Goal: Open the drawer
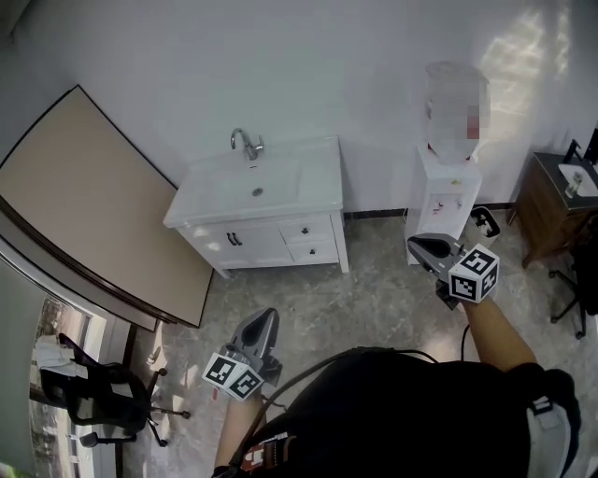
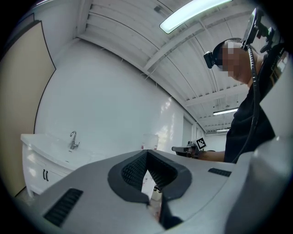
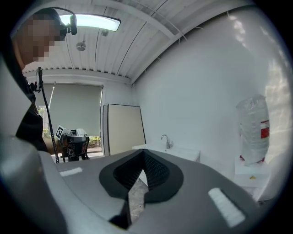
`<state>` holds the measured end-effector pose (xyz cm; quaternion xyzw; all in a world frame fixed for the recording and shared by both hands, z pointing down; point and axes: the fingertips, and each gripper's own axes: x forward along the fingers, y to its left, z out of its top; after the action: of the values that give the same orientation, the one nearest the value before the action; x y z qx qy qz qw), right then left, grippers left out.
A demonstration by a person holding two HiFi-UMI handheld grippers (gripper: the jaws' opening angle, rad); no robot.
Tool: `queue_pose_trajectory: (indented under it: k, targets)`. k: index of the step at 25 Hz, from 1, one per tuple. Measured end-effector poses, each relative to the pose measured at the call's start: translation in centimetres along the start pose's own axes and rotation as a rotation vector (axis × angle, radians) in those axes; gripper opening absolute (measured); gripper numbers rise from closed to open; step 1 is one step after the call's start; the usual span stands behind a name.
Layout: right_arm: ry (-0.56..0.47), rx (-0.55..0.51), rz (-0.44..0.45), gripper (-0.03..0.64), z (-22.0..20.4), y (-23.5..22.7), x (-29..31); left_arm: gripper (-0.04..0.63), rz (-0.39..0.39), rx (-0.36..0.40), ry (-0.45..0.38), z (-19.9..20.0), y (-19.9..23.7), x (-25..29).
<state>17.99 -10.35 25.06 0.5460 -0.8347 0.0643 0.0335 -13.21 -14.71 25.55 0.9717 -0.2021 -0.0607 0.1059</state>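
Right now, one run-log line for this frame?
stage: pre-contact | white sink cabinet: drawers shut | left gripper: shut, empty | right gripper: shut, empty | both clear of cabinet

The left claw (image 2: pixel 147 154), two grey jaws lined with black ribbed pads, fills the lower frame. Its tips meet with nothing between them. Beyond it at left stands a white vanity cabinet (image 2: pixel 34 169) with a basin top and a curved chrome tap (image 2: pixel 73 139); two dark handles show on its front. A tall beige panel (image 2: pixel 20 91) stands against the white wall at far left. Just above the tips is a pale upright unit (image 2: pixel 151 140), probably a water dispenser, washed out against the wall. At right a person in dark clothing (image 2: pixel 256 119) holds out the right claw (image 2: pixel 173 148) with its square-marker cube (image 2: pixel 201 143). A long strip light (image 2: pixel 194 13) crosses the ribbed ceiling.
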Motion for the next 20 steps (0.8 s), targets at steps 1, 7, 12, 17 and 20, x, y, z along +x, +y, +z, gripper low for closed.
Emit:
queue_pose_trajectory:
  k: [1,7,12,17,20]
  targets:
    - [-0.001,-0.003,0.013,-0.006,0.3,-1.4,0.3,0.0,0.01,0.004,-0.003,0.1,-0.1,1.3]
    - [0.003,-0.037,0.09,-0.006,2.2,-9.4,1.7,0.0,0.072,0.009,-0.036,0.7,-0.4,9.3]
    - [0.007,-0.035,0.115,-0.006,2.8,-15.7,1.6,0.0,0.087,0.01,-0.028,0.3,-1.4,15.6]
    - [0.011,-0.023,0.127,-0.006,2.4,-19.6,2.3,0.0,0.106,0.001,-0.015,-0.6,-1.1,19.2]
    - [0.014,-0.018,0.128,-0.006,2.1,-21.0,3.1,0.0,0.105,-0.002,-0.002,-1.1,-0.3,20.7]
